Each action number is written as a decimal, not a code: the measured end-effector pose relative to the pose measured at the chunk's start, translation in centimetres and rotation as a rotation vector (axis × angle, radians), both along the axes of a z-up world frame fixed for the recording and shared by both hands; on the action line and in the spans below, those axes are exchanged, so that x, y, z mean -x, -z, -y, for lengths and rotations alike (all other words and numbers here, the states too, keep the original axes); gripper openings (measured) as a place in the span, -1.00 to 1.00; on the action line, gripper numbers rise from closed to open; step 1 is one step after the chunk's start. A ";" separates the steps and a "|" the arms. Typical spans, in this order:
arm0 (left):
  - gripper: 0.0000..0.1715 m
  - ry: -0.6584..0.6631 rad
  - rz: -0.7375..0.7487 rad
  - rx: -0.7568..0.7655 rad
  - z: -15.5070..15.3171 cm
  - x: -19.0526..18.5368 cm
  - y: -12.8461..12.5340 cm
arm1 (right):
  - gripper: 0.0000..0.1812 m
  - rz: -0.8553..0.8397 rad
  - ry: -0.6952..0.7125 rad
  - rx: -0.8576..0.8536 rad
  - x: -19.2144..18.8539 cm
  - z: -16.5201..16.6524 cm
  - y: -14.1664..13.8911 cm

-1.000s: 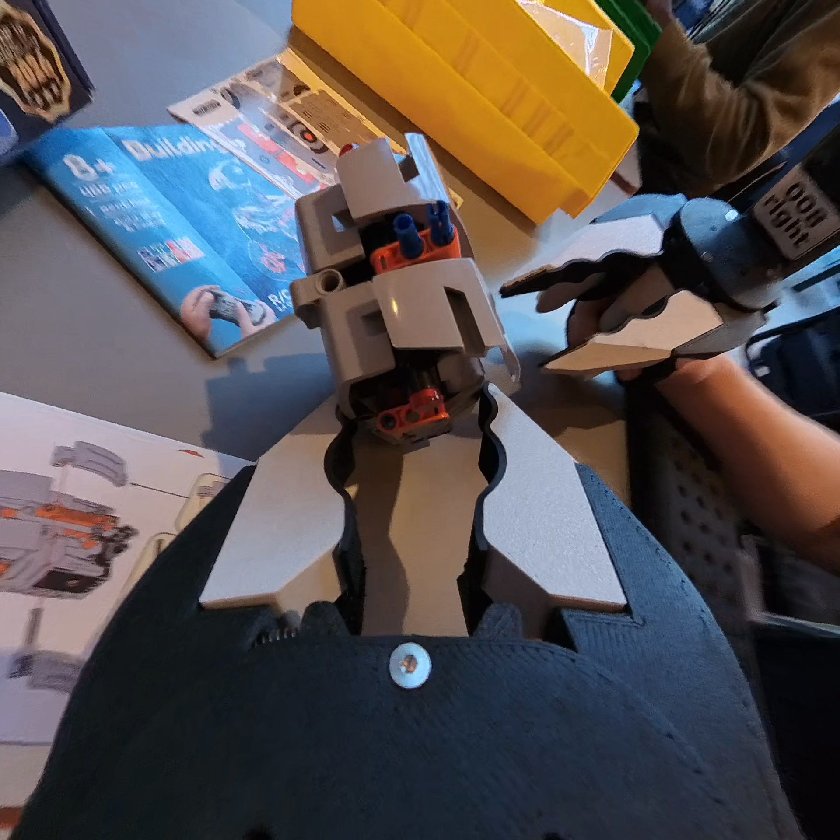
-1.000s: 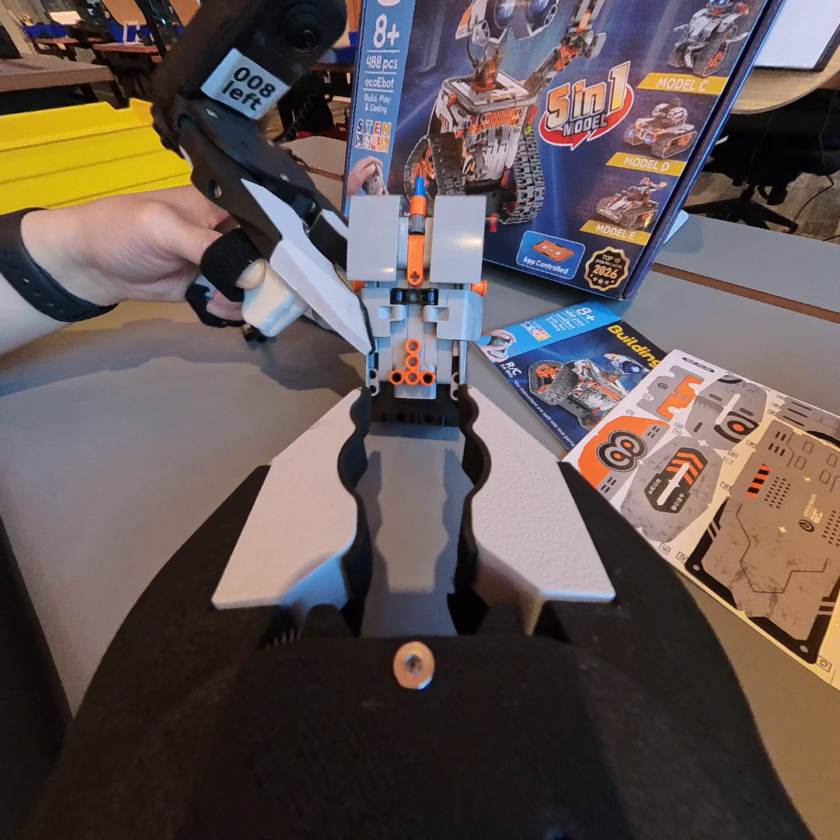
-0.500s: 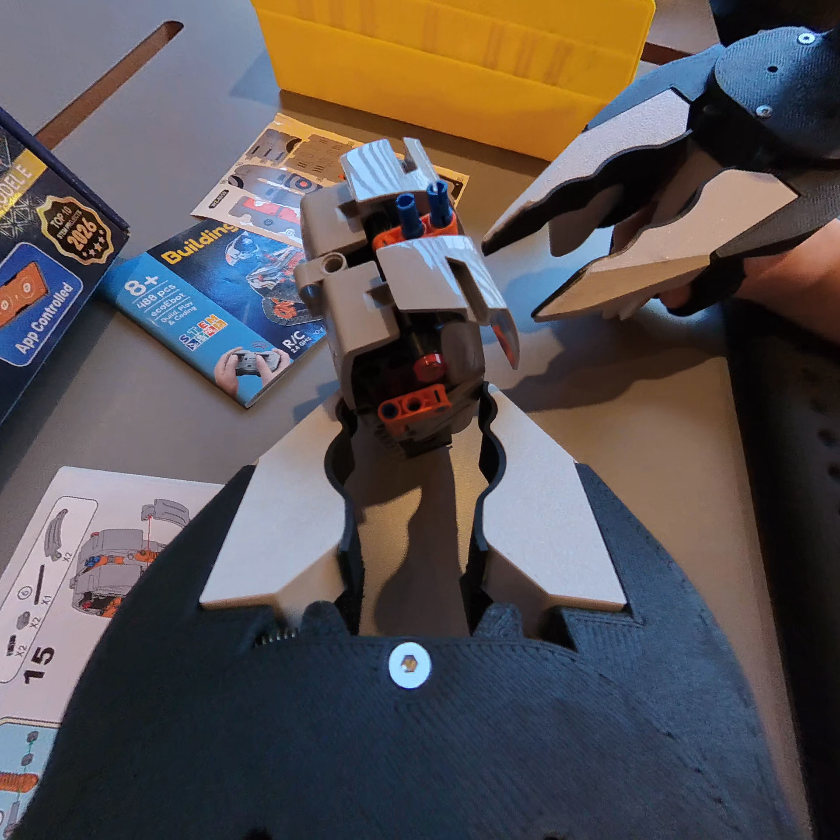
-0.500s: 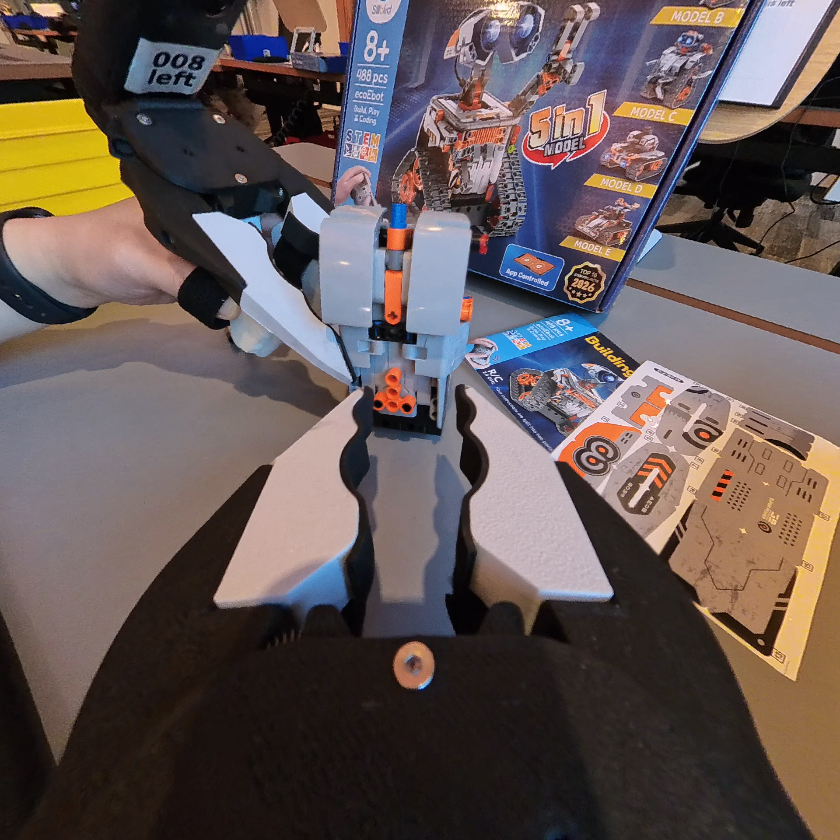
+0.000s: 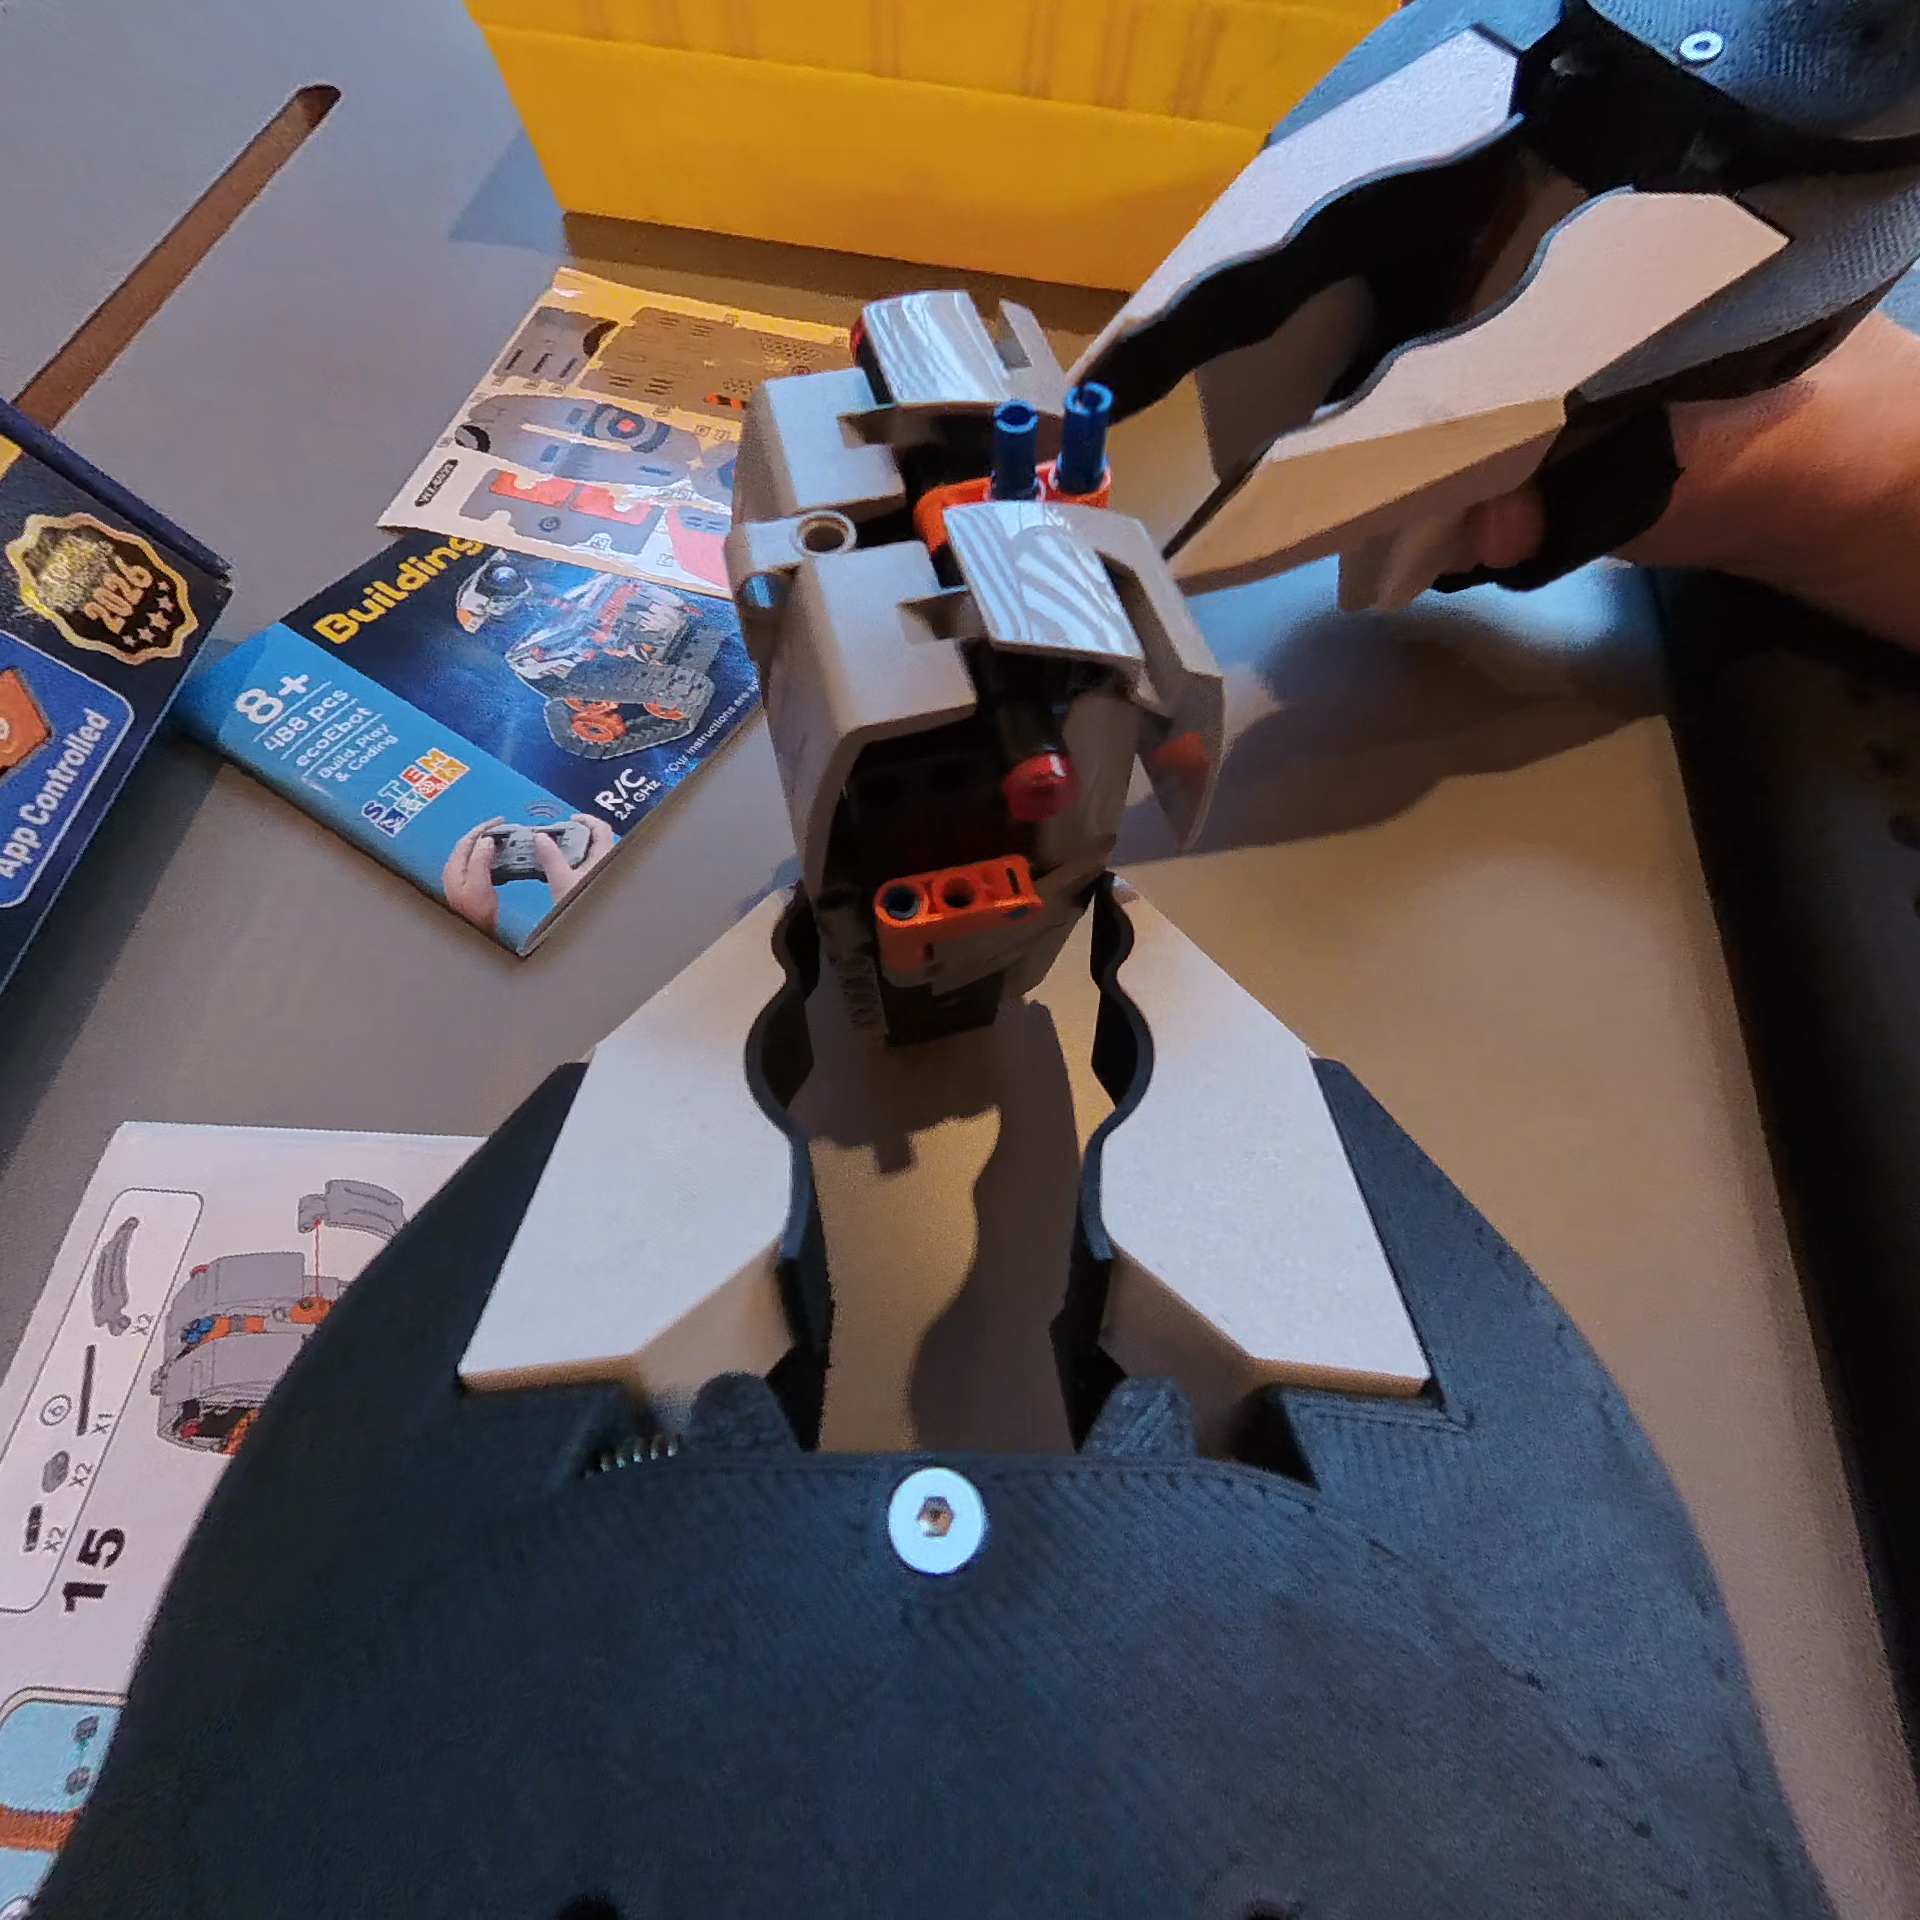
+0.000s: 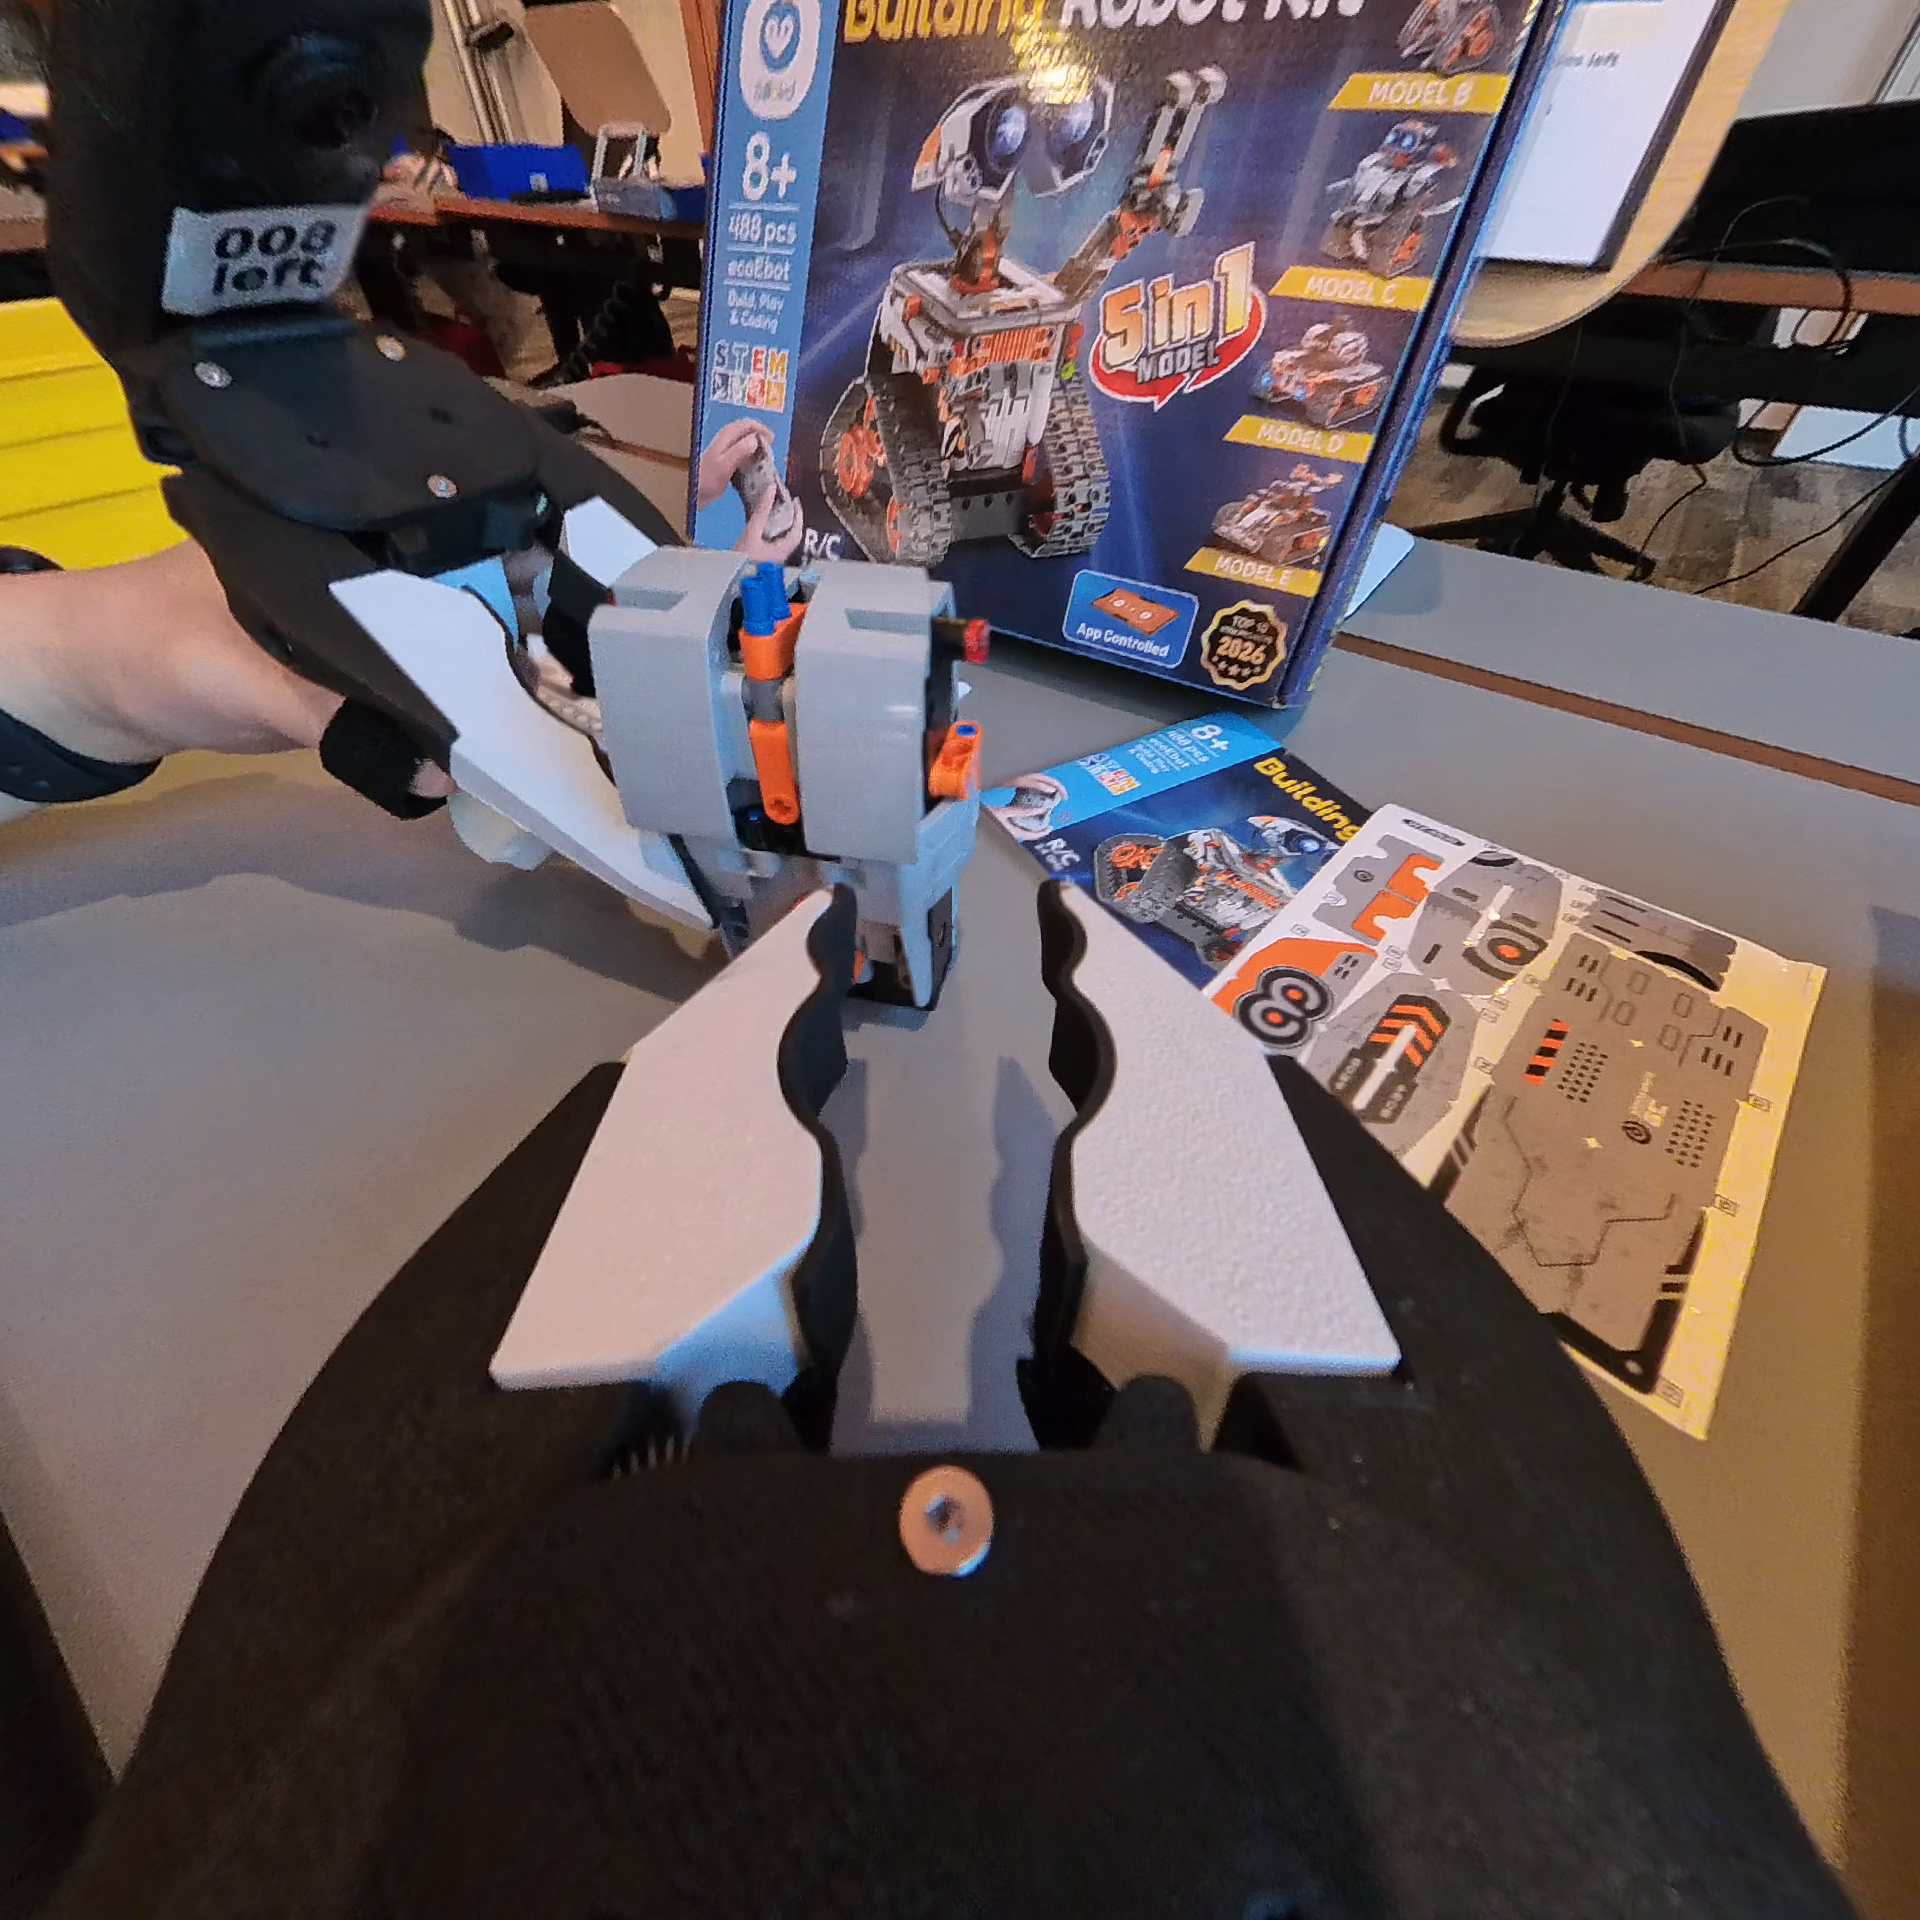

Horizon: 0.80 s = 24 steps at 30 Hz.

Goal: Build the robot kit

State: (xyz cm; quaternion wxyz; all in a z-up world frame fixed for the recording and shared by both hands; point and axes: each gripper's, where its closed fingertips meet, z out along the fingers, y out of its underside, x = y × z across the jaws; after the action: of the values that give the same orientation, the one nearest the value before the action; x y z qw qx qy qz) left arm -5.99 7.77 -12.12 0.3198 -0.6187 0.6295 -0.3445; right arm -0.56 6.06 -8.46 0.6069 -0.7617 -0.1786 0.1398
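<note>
My left gripper [image 5: 945,935] clamps the base of a grey brick-built assembly [image 5: 966,644] with orange and blue pins, held upright above the grey table [image 5: 1455,987]. My right gripper [image 6: 935,914] is spread, its fingertips beside the assembly's lower end. Blue booklet [image 5: 468,717], sticker sheet [image 6: 1507,1060], kit box [image 6: 1091,312] and yellow bin [image 5: 883,135] lie beyond.

Probably workshop: worktables [image 6: 540,213], storage bins [image 6: 514,166].

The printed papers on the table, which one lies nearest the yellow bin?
The grey sticker sheet, right below the yellow bin; the blue booklet and white instruction page lie farther off.
</note>
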 end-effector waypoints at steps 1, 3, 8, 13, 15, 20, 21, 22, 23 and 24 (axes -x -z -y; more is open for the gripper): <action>-0.42 -0.003 -0.001 0.002 0.0 0.0 0.0 | -0.63 0.007 -0.009 0.011 0.2 0.0 0.3; -0.42 -0.007 0.005 0.016 0.0 0.0 0.0 | -0.63 0.022 -0.026 0.025 0.7 -0.1 0.7; -0.42 -0.025 0.036 0.114 -0.2 0.0 -0.2 | -0.63 0.037 -0.054 0.045 1.5 -0.1 1.2; -0.43 0.025 0.064 0.442 1.0 0.4 -0.8 | -0.61 0.024 -0.086 0.052 2.2 0.1 1.3; -0.43 0.066 0.047 0.541 1.8 0.8 -0.8 | -0.54 -0.017 -0.096 0.057 2.3 0.2 1.1; -0.43 0.197 -0.016 0.751 4.5 1.6 -0.8 | -0.41 -0.260 -0.165 0.046 2.2 1.0 -1.3; -0.43 0.219 -0.025 0.772 5.0 1.7 -0.8 | -0.38 -0.326 -0.192 0.067 2.3 1.2 -1.6; -0.43 0.242 -0.033 0.788 5.4 1.7 -0.7 | -0.35 -0.395 -0.229 0.093 2.5 1.4 -1.8; -0.43 0.261 -0.037 0.801 5.8 1.8 -0.7 | -0.32 -0.460 -0.268 0.126 2.8 1.6 -2.0; -0.43 0.276 -0.045 0.818 6.2 1.7 -0.6 | -0.25 -0.511 -0.296 0.166 3.1 1.7 -2.0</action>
State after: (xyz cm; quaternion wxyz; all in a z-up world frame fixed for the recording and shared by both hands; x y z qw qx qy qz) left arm -7.73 1.57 -11.47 -0.0144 -0.6118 0.5248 -0.5917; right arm -3.63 4.31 -6.51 0.5411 -0.7144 -0.1171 0.4279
